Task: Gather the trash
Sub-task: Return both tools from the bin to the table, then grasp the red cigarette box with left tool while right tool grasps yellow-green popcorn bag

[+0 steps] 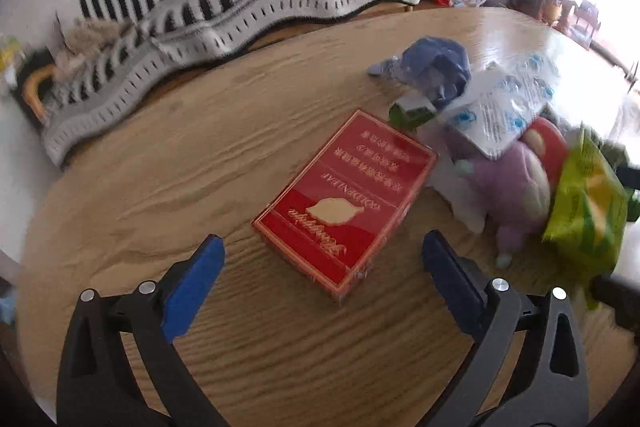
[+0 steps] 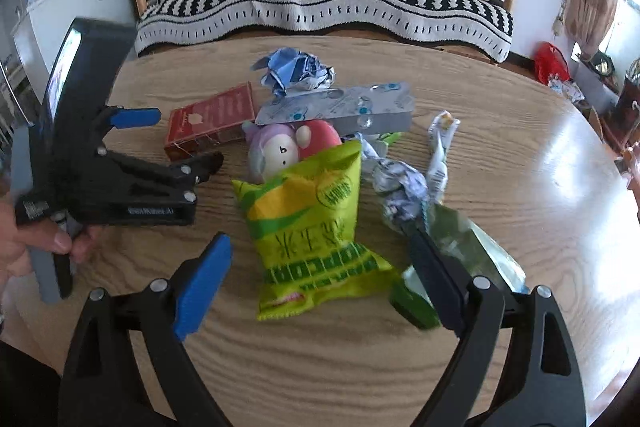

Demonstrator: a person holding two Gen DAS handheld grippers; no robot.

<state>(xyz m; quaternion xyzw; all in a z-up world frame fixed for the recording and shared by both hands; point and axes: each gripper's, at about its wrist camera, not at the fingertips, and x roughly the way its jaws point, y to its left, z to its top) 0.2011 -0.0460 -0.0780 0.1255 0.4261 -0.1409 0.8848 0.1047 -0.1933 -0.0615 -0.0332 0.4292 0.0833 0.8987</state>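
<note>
A pile of trash lies on the round wooden table (image 2: 500, 155). In the left wrist view a red box (image 1: 344, 203) lies flat just ahead of my left gripper (image 1: 320, 255), which is open and apart from it. My right gripper (image 2: 320, 247) is open too, and the near end of a green popcorn bag (image 2: 308, 227) lies between its fingers without the pads pressing it. Behind the bag are a plush toy (image 2: 280, 147), a silver blister pack (image 2: 340, 107) and crumpled blue paper (image 2: 296, 69). A crumpled wrapper (image 2: 400, 183), a white sachet (image 2: 440, 147) and a dark green bag (image 2: 460, 247) lie to the right.
A hand (image 2: 24, 247) holds the left gripper (image 2: 180, 139) at the table's left side, near the red box (image 2: 212, 115). A sofa with a striped blanket (image 2: 320, 3) stands behind the table. A red bag (image 2: 552, 63) sits on the floor at the right.
</note>
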